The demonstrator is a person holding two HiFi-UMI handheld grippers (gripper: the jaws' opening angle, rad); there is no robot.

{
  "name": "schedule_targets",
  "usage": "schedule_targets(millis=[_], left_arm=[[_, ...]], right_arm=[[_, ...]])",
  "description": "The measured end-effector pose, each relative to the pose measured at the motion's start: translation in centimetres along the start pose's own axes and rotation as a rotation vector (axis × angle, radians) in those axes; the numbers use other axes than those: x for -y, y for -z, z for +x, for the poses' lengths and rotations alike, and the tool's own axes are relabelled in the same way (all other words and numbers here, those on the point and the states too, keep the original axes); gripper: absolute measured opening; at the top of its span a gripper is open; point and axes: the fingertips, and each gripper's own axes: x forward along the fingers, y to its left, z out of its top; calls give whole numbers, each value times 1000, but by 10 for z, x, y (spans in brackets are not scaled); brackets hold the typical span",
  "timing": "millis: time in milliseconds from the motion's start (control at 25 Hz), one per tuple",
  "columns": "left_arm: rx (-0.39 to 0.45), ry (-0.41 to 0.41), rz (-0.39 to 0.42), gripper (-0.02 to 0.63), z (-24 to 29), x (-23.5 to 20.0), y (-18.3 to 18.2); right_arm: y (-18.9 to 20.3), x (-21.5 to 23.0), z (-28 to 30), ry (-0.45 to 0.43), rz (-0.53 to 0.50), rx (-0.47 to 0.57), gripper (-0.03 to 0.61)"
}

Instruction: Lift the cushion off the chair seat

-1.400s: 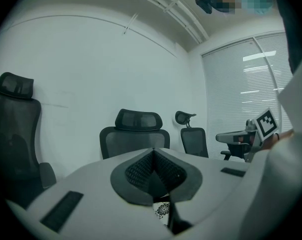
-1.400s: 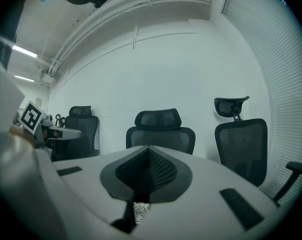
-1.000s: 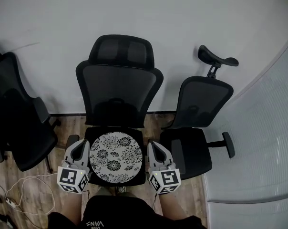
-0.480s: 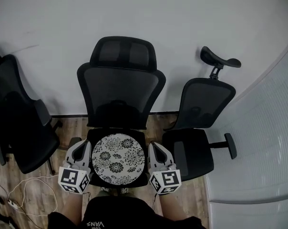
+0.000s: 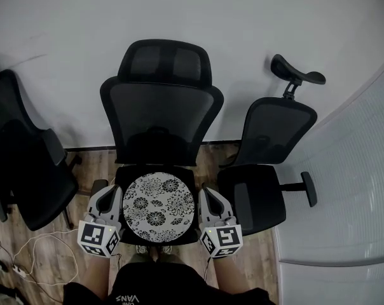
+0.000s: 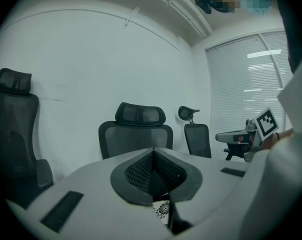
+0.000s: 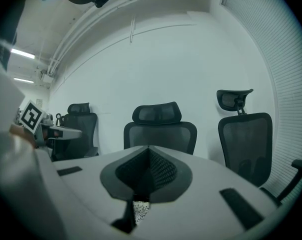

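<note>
The cushion [image 5: 157,208] is lying flat on the chair seat [image 5: 124,174], patterned face up, its black-and-white floral print showing in full. Its outline is reading as nearly round, so no long axis and no heading are being assigned. It is covering most of the seat, with black seat showing at the corners.

The left gripper [image 5: 108,192] is being held just beside the cushion's 9 o'clock edge, and the right gripper [image 5: 206,193] just beside its 3 o'clock edge; actual contact cannot be judged from the head view. In the left gripper view the left gripper [image 6: 152,169] is showing its jaws together, with only a sliver of the cushion [image 6: 162,210] seen below them. In the right gripper view the right gripper [image 7: 147,171] is showing the same, jaws together above a strip of print [image 7: 140,210].

The mesh backrest [image 5: 160,126] is rising at 12 o'clock of the cushion. A second chair [image 5: 268,170] is standing at 3 o'clock, a third chair [image 5: 27,170] at 9 o'clock. The wooden floor [image 5: 52,259] is carrying a white cable [image 5: 33,243] at 8 o'clock. A white wall [image 5: 243,18] is closing the far side, and a slatted blind [image 5: 351,189] is curving along the right.
</note>
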Motion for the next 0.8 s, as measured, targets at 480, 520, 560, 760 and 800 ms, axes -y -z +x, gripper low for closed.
schedule_targets(millis=[480,520,560,760,800], left_arm=[[-55,24,-11,11,16,-4,24],[-60,23,-13,11,16,-5,26],[-64,23,-15,11,17,-6,28],[-91,27,-26,11,20,-9,43],[-95,28,-27,11,21,-9,45]], right_arm=[[22,5,14,11,21,-42,17],[25,5,15,12,22,-47,17],[27,5,16,12,23,-53,17],[39,8,19,20,29,-76,17],[41,8,19,22,31,-79,17]])
